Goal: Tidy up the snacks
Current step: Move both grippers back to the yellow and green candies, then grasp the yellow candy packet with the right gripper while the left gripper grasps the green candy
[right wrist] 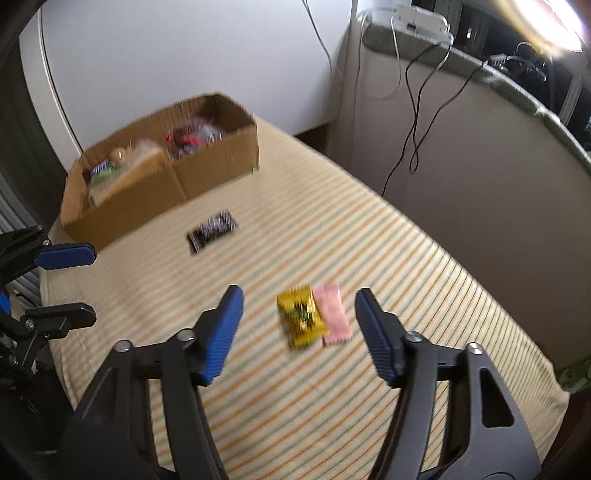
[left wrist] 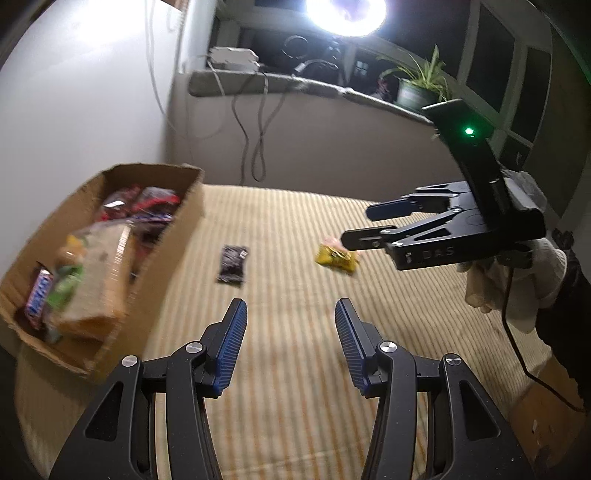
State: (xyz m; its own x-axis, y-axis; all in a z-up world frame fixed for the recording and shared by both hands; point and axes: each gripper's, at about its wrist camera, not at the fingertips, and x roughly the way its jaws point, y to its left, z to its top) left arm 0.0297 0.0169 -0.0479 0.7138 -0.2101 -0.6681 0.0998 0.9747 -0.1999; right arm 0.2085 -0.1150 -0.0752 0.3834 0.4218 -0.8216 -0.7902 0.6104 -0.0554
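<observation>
A cardboard box (left wrist: pixel 173 236) (right wrist: pixel 207 177) holding several snack packs stands at the left of a striped cloth surface (left wrist: pixel 295 332) (right wrist: pixel 406 258). A black packet (left wrist: pixel 232 264) (right wrist: pixel 211 231) lies on the cloth beside the box. A yellow packet (left wrist: pixel 336 257) (right wrist: pixel 301 320) lies further right, with a pink packet (right wrist: pixel 332 314) touching its side. My left gripper (left wrist: pixel 291 306) is open above bare cloth, nearer than the black packet. My right gripper (right wrist: pixel 298 295) (left wrist: pixel 356 225) is open above the yellow and pink packets, with nothing between its fingers.
A wall and a ledge (left wrist: pixel 288 83) with hanging cables (left wrist: pixel 255 122), a white device (left wrist: pixel 232 57) and a potted plant (left wrist: pixel 417 88) rise behind the cloth. A bright lamp (left wrist: pixel 345 14) glares at the top. A gloved hand (left wrist: pixel 517 280) holds the right gripper.
</observation>
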